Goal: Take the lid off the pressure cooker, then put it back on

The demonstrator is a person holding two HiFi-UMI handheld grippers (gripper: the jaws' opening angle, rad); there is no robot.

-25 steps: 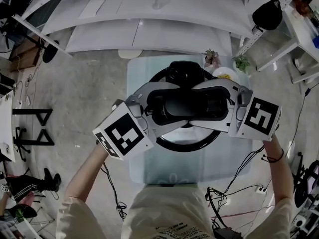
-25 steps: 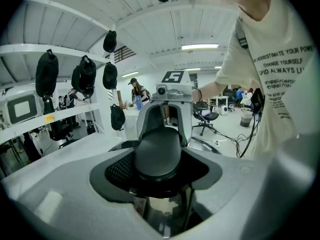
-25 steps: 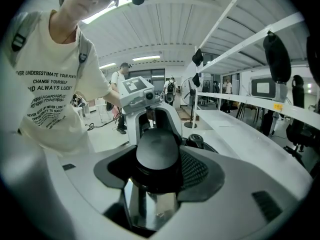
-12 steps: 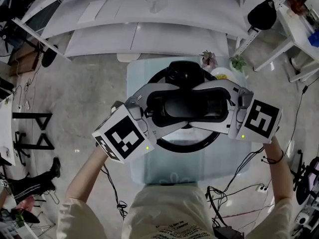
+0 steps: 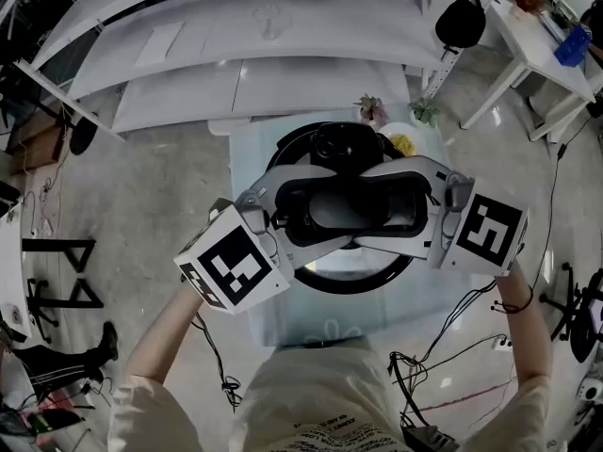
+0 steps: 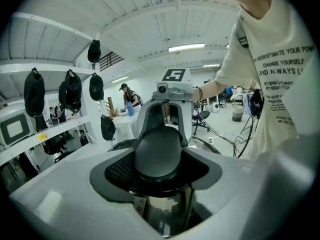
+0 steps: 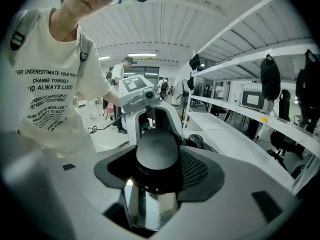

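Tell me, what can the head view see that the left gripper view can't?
Only the head view shows the marker cube on the left hand-held gripper, two little plants and the glass table. Only the left gripper view shows the ceiling lights and a person standing far across the room. Both show the lid's black handle, clamped from one side by the left hand-held gripper and from the other by the right hand-held gripper.
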